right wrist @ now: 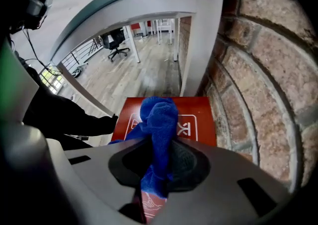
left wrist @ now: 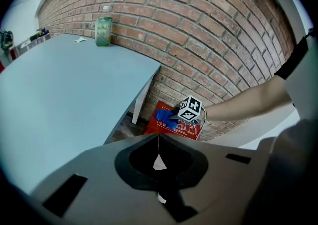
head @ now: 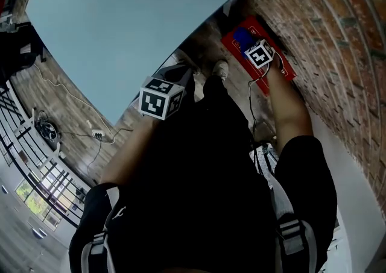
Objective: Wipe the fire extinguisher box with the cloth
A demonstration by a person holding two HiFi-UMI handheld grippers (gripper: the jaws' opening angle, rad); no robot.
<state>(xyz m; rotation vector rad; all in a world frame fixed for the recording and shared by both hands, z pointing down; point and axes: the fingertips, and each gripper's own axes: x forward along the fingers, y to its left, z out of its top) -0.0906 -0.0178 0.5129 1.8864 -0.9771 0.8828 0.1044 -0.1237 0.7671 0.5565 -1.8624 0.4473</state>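
Count: I'm seeing one fire extinguisher box (right wrist: 198, 114), one cloth (right wrist: 160, 119), two grippers, one table (left wrist: 74, 95) and one jar (left wrist: 104, 31) on the table's far side by the brick wall (left wrist: 208, 30).

The box is red and is lying on the floor against the foot of the wall, just beside the table leg. Its face is carrying white framed print with one large character; I'm not managing to read it, nor the small pictograms below it.

The right gripper (right wrist: 158, 162) is clamping the bunched blue cloth between its jaws and pressing it onto the box face. The right arm (head: 289, 109) is reaching straight down along the wall, forearm bare.

The left gripper (left wrist: 159, 142) is showing its jaws together with nothing between them. It's hanging above the floor beside the table edge, pointing toward the box, arm bent at the elbow.
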